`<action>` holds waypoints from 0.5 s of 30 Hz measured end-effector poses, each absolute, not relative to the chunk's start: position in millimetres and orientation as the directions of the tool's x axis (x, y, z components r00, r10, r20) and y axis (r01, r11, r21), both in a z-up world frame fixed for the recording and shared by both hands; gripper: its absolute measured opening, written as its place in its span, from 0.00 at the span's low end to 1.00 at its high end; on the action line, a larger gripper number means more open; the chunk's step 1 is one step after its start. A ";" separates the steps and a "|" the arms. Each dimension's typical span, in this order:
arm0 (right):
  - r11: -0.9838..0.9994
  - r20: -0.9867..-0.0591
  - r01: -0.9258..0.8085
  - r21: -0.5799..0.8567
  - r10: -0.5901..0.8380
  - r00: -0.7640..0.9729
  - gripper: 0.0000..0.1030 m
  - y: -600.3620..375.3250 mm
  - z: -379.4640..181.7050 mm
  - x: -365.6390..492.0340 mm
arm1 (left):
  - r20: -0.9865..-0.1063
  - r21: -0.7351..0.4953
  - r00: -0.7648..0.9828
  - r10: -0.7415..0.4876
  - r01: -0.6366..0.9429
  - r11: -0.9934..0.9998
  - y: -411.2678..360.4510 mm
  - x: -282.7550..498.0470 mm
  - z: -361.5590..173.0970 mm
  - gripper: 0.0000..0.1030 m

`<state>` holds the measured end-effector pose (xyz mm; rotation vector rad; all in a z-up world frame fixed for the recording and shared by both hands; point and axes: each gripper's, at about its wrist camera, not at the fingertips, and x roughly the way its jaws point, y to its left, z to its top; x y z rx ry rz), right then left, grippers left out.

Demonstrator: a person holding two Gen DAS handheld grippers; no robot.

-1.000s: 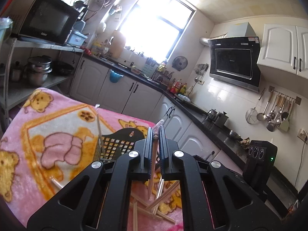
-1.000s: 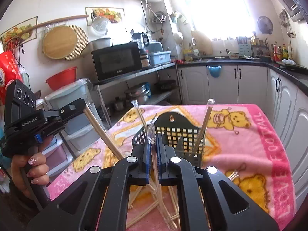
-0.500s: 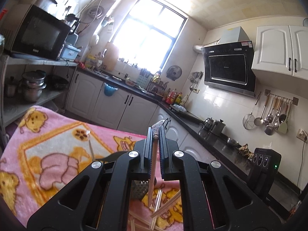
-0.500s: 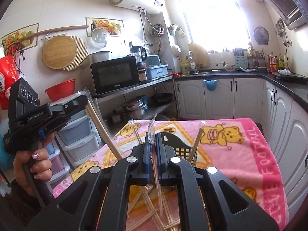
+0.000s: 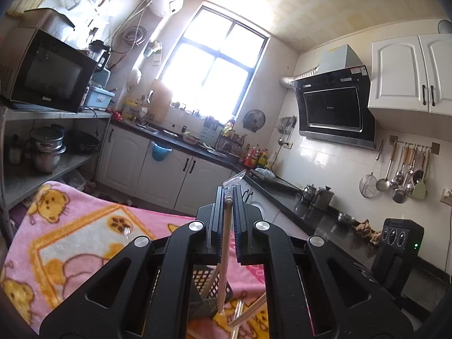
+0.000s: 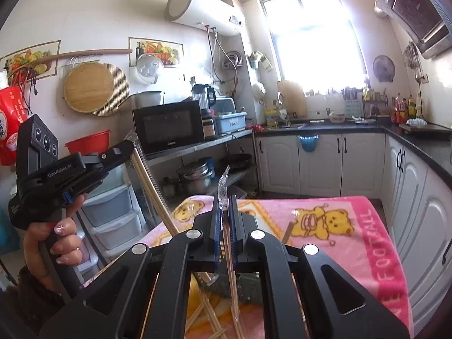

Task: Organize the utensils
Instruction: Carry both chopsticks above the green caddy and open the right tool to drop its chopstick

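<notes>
My left gripper [image 5: 226,220] is shut on a pair of wrapped wooden chopsticks [image 5: 223,268] and holds them upright above the black mesh basket [image 5: 207,296]. It also shows in the right wrist view [image 6: 124,149] with its chopsticks [image 6: 154,195] slanting down. My right gripper [image 6: 224,220] is shut on another wrapped pair of chopsticks [image 6: 230,268], also above the basket [image 6: 248,288]. A wrapped pair [image 6: 288,230] stands in the basket. Several loose chopsticks [image 6: 203,316] lie on the pink bear blanket [image 6: 353,234] below both grippers.
The blanket-covered table [image 5: 70,243] has its far edge toward white cabinets [image 5: 158,169]. A steel shelf with a microwave [image 5: 48,70] and pots [image 5: 46,149] stands on the left. A black counter [image 5: 325,220] runs along the right. The other gripper's body [image 5: 395,245] is at the lower right.
Both grippers have risen and tilted up with their chopsticks held. The basket has dropped low in both views and is now mostly hidden behind the gripper bodies.
</notes>
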<state>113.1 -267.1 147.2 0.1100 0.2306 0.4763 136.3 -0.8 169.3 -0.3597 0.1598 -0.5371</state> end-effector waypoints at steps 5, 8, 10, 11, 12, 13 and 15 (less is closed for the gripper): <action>0.885 -0.162 -0.441 0.148 0.462 0.872 0.06 -266.8 160.5 119.2 | -0.047 -0.377 0.855 -0.516 0.463 0.802 -0.1 143.9 172.5 0.03; 0.886 -0.145 -0.443 0.140 0.461 0.876 0.06 -266.5 168.4 124.6 | -0.041 -0.379 0.863 -0.504 0.453 0.807 1.5 147.7 174.3 0.03; 0.887 -0.132 -0.442 0.134 0.458 0.879 0.06 -266.4 174.2 128.1 | -0.039 -0.382 0.866 -0.498 0.448 0.809 2.5 150.6 175.0 0.03; 0.887 -0.124 -0.443 0.132 0.458 0.880 0.06 -266.1 177.4 130.7 | -0.038 -0.382 0.868 -0.495 0.445 0.810 3.2 151.8 175.2 0.03; 0.888 -0.120 -0.442 0.130 0.456 0.882 0.06 -266.3 179.6 132.4 | -0.037 -0.382 0.870 -0.492 0.443 0.811 3.7 152.9 175.5 0.03; 0.888 -0.115 -0.441 0.129 0.455 0.883 0.06 -266.2 181.9 134.9 | -0.036 -0.381 0.872 -0.488 0.440 0.813 3.8 154.3 176.3 0.03; 0.890 -0.108 -0.439 0.125 0.452 0.886 0.06 -265.6 185.4 138.8 | -0.033 -0.373 0.878 -0.478 0.433 0.821 2.8 155.6 176.5 0.03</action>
